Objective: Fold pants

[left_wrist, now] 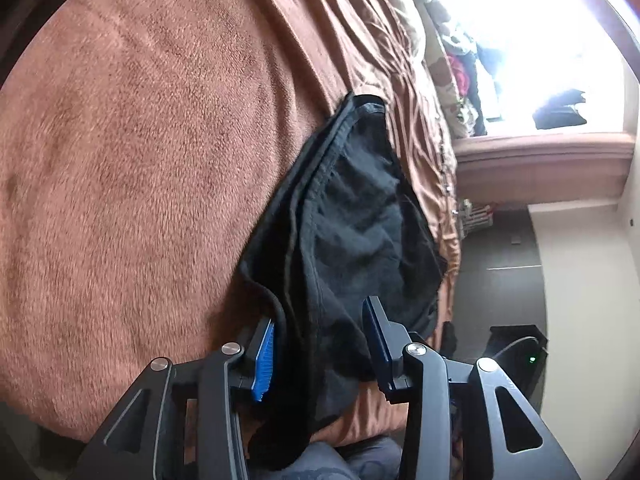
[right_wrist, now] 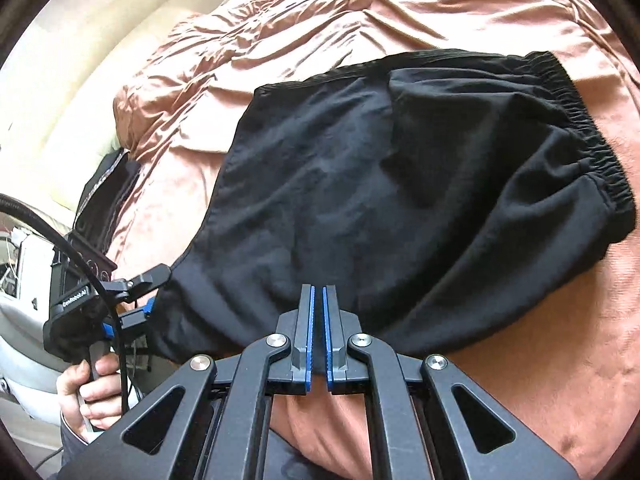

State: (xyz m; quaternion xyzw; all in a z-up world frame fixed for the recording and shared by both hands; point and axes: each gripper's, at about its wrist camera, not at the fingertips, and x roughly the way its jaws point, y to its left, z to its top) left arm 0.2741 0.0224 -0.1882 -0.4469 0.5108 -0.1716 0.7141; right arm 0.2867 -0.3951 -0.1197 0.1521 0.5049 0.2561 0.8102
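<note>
The black pants (right_wrist: 400,200) lie folded and rumpled on the brown bed cover, near its edge. Their gathered elastic waistband (right_wrist: 592,140) sits along the right in the right wrist view.

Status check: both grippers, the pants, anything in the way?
Left gripper open, fingers straddling a loose fold of the black pants. Right gripper shut over the pants' near edge. Pants on the brown blanket. Nothing blocking.
</note>
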